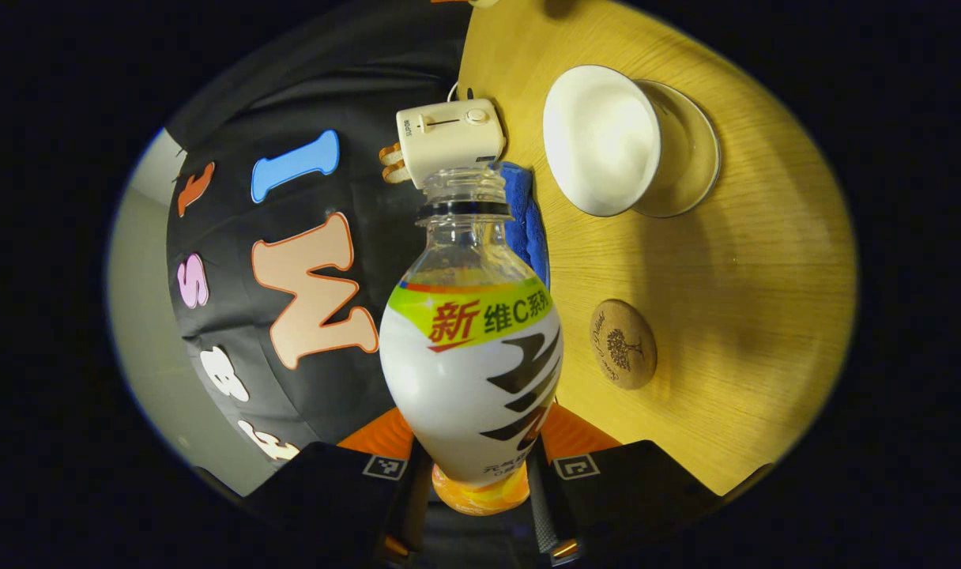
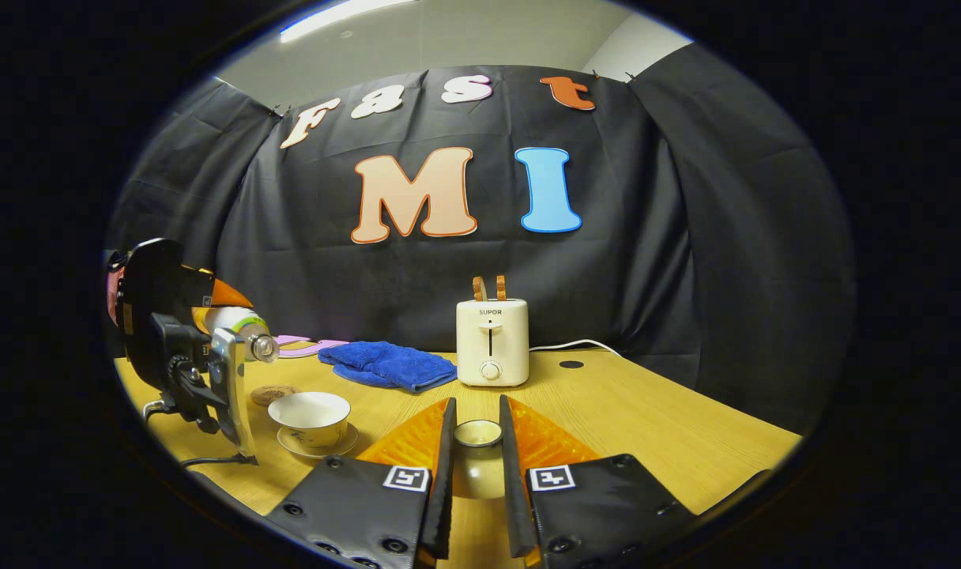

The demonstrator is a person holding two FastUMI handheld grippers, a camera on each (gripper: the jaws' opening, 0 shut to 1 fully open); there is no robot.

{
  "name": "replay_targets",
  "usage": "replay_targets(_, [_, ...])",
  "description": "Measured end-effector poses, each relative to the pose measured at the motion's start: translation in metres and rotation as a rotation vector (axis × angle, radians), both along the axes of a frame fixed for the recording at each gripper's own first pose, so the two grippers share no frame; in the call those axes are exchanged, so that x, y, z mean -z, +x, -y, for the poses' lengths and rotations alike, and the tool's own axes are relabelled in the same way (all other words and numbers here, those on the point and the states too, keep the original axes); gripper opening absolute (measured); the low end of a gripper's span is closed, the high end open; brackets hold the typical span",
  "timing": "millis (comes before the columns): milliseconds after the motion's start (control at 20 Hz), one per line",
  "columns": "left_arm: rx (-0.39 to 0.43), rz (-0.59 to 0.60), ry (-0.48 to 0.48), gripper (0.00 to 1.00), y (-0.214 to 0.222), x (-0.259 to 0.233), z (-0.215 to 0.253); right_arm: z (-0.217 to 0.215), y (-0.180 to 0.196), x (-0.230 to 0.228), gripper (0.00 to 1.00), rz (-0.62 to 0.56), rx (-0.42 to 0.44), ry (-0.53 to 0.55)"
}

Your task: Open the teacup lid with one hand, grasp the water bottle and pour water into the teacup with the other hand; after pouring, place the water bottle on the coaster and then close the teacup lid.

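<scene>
The clear plastic water bottle with the white and green label (image 1: pixel 471 356) is clamped in the left gripper (image 1: pixel 478 474), tipped near the open white teacup (image 2: pixel 310 419). The cup's round lid (image 2: pixel 478 454) is gripped by the right gripper (image 2: pixel 477 450) above the wooden table (image 2: pixel 646 419). The round cork coaster (image 1: pixel 623 344) lies bare beside the cup.

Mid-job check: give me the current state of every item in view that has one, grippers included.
left gripper: shut on the water bottle.
water bottle: uncapped, tipped on its side above the table.
right gripper: shut on the teacup lid.
teacup lid: off the cup, held between the fingers.
teacup: open, upright on its saucer.
coaster: bare.
toaster: two slices sticking up.
</scene>
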State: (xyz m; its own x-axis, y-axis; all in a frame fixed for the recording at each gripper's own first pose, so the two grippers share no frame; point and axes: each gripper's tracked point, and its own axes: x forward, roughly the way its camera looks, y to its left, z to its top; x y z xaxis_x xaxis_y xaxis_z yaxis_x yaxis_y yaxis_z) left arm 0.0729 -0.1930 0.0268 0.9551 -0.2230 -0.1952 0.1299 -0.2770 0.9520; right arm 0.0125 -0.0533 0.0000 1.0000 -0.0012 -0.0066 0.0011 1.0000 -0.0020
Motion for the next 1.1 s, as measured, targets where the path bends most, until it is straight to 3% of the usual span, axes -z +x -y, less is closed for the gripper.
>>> replay_targets(450, [0.012,0.046,0.138,0.52,0.004,-0.009,0.0,0.0,0.0,0.0,0.31,0.0,0.0,0.0])
replay_targets(1100, [0.0,0.087,0.237,0.52,0.013,-0.04,0.0,-0.001,0.0,0.001,0.32,-0.001,-0.001,-0.001])
